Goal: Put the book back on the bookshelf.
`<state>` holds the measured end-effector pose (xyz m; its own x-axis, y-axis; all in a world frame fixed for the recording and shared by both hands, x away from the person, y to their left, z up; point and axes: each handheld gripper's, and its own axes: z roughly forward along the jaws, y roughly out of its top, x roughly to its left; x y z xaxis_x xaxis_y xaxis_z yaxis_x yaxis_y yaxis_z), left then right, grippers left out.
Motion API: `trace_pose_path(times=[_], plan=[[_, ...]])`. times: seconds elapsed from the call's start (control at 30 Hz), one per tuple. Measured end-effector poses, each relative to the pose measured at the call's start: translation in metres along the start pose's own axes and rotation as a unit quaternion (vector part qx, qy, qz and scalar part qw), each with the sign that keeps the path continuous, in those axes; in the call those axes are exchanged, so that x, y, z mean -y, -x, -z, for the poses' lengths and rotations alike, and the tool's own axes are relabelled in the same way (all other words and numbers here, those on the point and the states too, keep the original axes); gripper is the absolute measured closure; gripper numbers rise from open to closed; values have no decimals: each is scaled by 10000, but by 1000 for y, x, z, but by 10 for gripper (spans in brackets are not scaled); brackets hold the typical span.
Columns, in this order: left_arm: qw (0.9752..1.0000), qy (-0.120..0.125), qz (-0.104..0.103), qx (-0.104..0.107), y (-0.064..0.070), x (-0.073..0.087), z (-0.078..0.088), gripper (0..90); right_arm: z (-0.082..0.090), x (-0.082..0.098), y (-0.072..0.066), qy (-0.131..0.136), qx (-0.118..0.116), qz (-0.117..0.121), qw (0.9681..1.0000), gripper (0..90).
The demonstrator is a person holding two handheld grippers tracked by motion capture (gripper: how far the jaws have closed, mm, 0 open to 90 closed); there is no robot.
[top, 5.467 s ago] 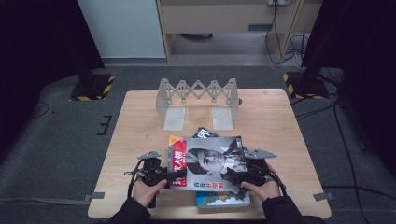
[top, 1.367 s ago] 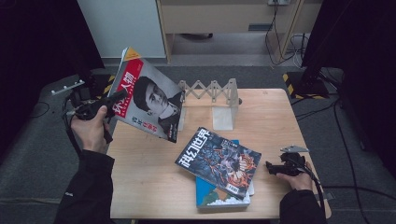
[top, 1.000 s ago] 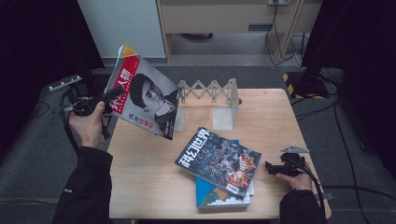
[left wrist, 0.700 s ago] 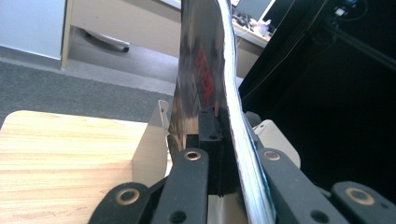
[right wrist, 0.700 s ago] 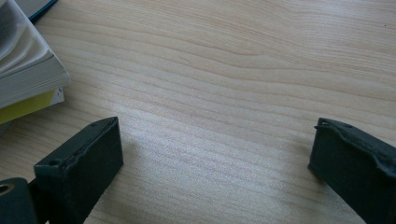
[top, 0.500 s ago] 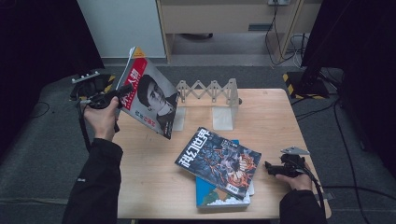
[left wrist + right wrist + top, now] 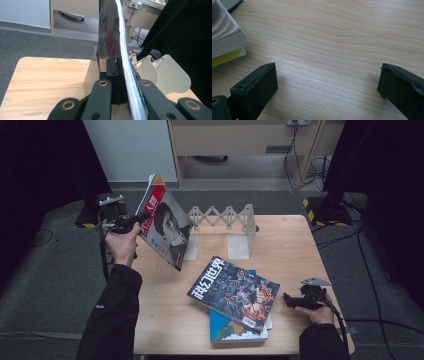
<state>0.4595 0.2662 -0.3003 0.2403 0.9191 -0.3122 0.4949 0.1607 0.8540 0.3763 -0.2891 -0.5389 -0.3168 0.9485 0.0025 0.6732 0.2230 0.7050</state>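
Wooden desk [image 7: 295, 245] under the high view, dark room all round, and the left gripper [image 7: 131, 222] has carried the portrait-cover magazine [image 7: 165, 222] in from the left edge towards the folding book rack [image 7: 225, 220]. A second ago it hung further out over the floor; now its lower corner sits over the desk just beside the rack's left end. Two more magazines stay stacked, the illustrated one [image 7: 235, 292] on top, with the right gripper [image 7: 300, 300] parked beside them.

Left gripper view: jaws clenched on the magazine's [image 7: 117, 50] edge, pages standing upright, rack plates [image 7: 162, 72] close ahead on the right. My read: slotting it in is next.

Right gripper view: jaws released, wide apart over bare wood [image 7: 332, 50], holding nothing, the stack's corner [image 7: 224, 40] at the left.
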Motion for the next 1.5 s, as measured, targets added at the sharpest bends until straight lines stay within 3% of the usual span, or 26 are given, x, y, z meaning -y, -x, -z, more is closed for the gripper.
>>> trace_pose_path(times=[0.23,0.47,0.73,1.1,1.3,1.5], plan=[[9995,-132,-174,-234,7,3,-17,866,0,0,0,-12,6,-22,10000,26],[9990,-271,-112,-334,5,8,-30,866,0,0,0,-19,8,-25,10000,26],[9971,-485,-303,-493,9,13,-39,865,0,-1,-1,-16,11,-36,10000,27],[9980,-457,-278,-341,1,18,-39,853,0,-1,-1,-12,17,-32,10000,27],[9980,-500,-289,-239,1,16,-42,778,0,-1,-1,-7,15,-20,10000,26],[9967,-487,-421,-490,8,14,-44,860,0,-1,-1,-26,-2,-37,10000,26]])
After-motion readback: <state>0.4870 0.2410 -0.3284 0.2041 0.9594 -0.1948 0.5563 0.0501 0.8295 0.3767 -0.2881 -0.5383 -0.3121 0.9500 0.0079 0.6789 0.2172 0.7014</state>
